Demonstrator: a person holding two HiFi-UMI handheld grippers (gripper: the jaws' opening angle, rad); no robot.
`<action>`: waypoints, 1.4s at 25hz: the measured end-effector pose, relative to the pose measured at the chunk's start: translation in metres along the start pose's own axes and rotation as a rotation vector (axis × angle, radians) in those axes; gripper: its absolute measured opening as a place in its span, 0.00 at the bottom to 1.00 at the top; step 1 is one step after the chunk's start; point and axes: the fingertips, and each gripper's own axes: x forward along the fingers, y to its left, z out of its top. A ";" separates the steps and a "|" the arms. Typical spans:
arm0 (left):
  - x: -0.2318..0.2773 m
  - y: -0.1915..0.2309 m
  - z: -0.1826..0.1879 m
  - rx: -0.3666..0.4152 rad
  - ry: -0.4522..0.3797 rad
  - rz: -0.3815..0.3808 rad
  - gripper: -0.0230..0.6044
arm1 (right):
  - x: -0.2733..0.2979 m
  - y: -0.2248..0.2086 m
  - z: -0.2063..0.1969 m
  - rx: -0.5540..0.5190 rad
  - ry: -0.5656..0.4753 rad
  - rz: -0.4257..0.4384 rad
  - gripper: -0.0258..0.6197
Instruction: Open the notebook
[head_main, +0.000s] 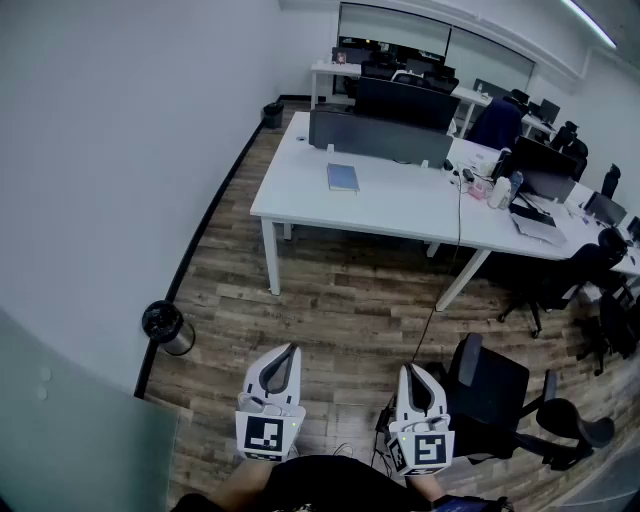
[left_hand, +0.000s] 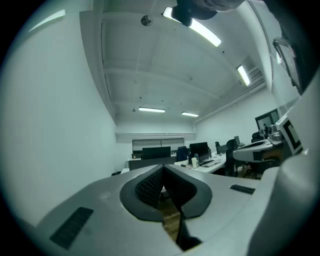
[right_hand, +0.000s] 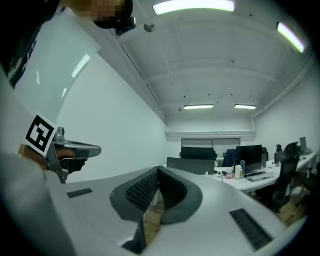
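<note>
A blue notebook (head_main: 342, 177) lies shut on the white desk (head_main: 300, 195) far ahead of me. My left gripper (head_main: 289, 350) and right gripper (head_main: 406, 371) are held level near my body at the bottom of the head view, well short of the desk. Both are shut with nothing between their pads. In the left gripper view the left gripper (left_hand: 162, 170) has its jaws meeting at the tip; the desk (left_hand: 210, 162) shows far off. The right gripper (right_hand: 157, 171) is likewise shut, and the left gripper's marker cube (right_hand: 40, 134) shows beside it.
A black dustbin (head_main: 166, 326) stands by the white wall at left. A black office chair (head_main: 490, 385) is close on my right. A grey divider (head_main: 380, 135), monitors and a white bottle (head_main: 500, 192) sit on the desks. More chairs crowd the right side.
</note>
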 end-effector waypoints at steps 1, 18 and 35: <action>0.000 0.000 -0.001 -0.005 -0.002 -0.002 0.05 | 0.000 0.000 -0.001 0.005 0.003 -0.001 0.14; 0.003 -0.008 -0.004 -0.015 0.005 -0.006 0.05 | 0.004 -0.007 -0.011 0.035 -0.003 -0.008 0.14; 0.009 -0.008 -0.009 0.007 0.024 -0.032 0.04 | 0.009 -0.003 -0.013 0.036 0.009 -0.006 0.14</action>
